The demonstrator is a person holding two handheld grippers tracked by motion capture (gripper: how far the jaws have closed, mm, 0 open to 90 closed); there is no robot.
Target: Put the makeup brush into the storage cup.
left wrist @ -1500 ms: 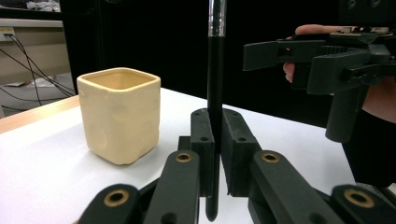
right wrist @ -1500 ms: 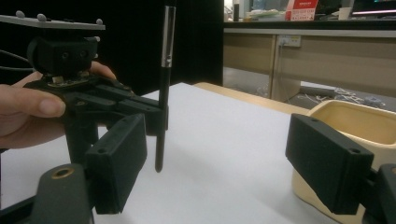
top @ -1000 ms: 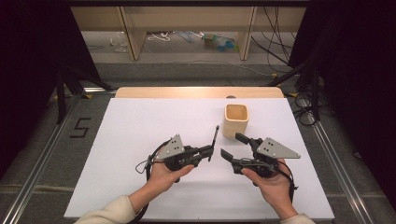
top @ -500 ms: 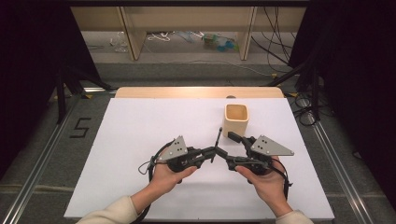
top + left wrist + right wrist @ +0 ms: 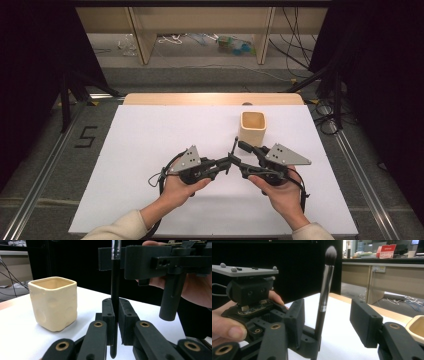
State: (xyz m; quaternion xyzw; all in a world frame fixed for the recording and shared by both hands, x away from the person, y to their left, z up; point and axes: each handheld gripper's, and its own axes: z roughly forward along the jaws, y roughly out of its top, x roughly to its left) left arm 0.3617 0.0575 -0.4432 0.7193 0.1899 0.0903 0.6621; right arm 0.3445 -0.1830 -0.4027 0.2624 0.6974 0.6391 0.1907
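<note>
A makeup brush (image 5: 232,152) with a black handle, silver ferrule and dark bristles stands upright, its bristles (image 5: 330,253) on top. My left gripper (image 5: 226,164) is shut on the lower handle (image 5: 115,292), seen in the left gripper view with both jaws of the left gripper (image 5: 115,315) pressed against it. My right gripper (image 5: 243,159) is open, its jaws either side of the brush (image 5: 324,297) without touching it, as the right gripper (image 5: 329,323) view shows. A cream square cup (image 5: 253,127) stands just behind the grippers and appears empty.
A white table top (image 5: 150,135) lies under both hands, with a wooden strip (image 5: 210,99) along its far edge. The cup (image 5: 53,302) sits close to the left of the brush in the left gripper view. Cables and shelving lie on the floor beyond.
My right gripper has moved left toward the left gripper, so its open jaws now bracket the brush. The left gripper shifted slightly right, still holding the brush upright.
</note>
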